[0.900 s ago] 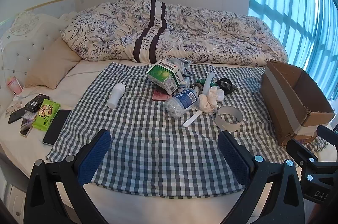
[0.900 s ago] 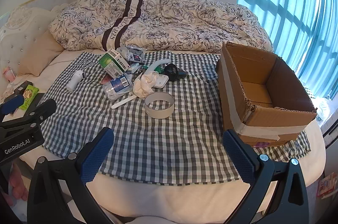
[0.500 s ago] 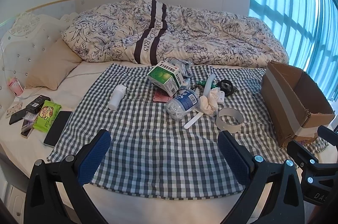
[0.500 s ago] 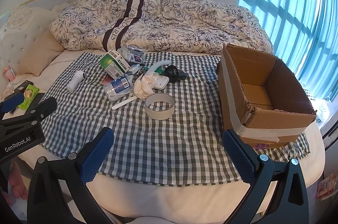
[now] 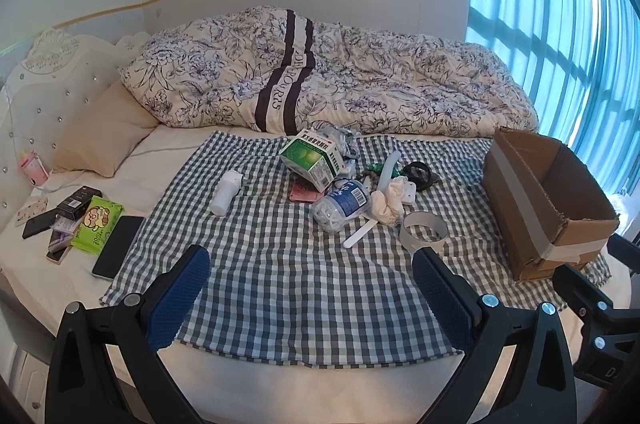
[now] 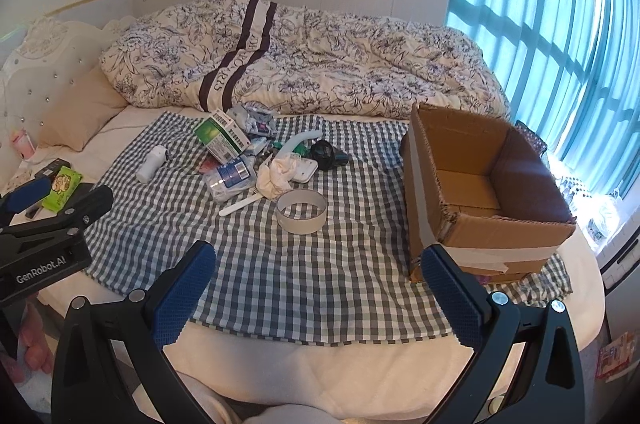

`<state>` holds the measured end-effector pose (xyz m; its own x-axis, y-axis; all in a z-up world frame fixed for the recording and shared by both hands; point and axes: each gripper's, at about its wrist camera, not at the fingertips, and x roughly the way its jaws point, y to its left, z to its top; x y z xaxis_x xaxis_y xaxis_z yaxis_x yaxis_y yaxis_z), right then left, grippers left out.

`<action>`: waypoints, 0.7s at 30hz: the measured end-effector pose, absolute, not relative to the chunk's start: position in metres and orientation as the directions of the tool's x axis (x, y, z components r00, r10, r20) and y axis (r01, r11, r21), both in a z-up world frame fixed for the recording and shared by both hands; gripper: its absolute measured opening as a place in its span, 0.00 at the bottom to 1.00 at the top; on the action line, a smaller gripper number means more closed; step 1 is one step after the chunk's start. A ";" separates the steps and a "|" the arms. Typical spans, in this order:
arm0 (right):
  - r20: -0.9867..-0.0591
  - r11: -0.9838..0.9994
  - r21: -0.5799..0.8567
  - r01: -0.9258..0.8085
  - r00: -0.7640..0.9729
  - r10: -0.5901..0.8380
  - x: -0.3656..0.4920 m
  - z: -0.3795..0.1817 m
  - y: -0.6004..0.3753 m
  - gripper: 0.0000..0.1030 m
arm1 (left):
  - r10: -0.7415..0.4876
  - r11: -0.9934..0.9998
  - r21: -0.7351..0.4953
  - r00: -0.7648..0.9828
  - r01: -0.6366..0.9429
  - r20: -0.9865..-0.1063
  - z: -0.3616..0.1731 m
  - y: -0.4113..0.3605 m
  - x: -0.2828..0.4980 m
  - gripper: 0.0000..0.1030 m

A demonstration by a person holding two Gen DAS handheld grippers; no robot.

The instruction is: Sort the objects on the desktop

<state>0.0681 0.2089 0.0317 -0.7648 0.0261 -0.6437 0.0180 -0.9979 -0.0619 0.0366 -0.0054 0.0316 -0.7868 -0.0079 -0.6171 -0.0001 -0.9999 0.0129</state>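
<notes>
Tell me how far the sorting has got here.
Nothing looks sorted yet: the cardboard box appears empty. Nothing is in hand; the left gripper and right gripper are open. The tape roll, green carton and other clutter remain on the checked cloth.

We are in a home bedroom. We see a bed (image 5: 280, 376) with a white tufted headboard (image 5: 44, 92), a floral duvet (image 5: 340, 84) bunched at its far side and a beige pillow (image 5: 100, 136). Teal curtains (image 6: 560, 36) cover a large window on the right.
</notes>
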 end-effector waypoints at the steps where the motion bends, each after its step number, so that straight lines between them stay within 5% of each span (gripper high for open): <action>1: -0.639 -0.998 -0.068 0.017 -0.769 0.030 0.071 0.033 0.208 1.00 | -0.005 -1.000 0.009 -0.788 -0.001 -0.616 0.032 -0.006 0.038 1.00; 21: -0.691 -0.989 -0.058 0.133 -0.721 -0.057 0.016 -0.008 0.197 1.00 | -0.045 -0.998 0.003 -0.776 0.055 -0.629 -0.013 -0.038 -0.015 1.00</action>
<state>0.0164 0.1971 -0.0085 -0.7206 -0.0567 -0.6911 0.1331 -0.9894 -0.0576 -0.0145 -0.0381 -0.0132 -0.7760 -0.0446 -0.6292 0.0549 -0.9985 0.0030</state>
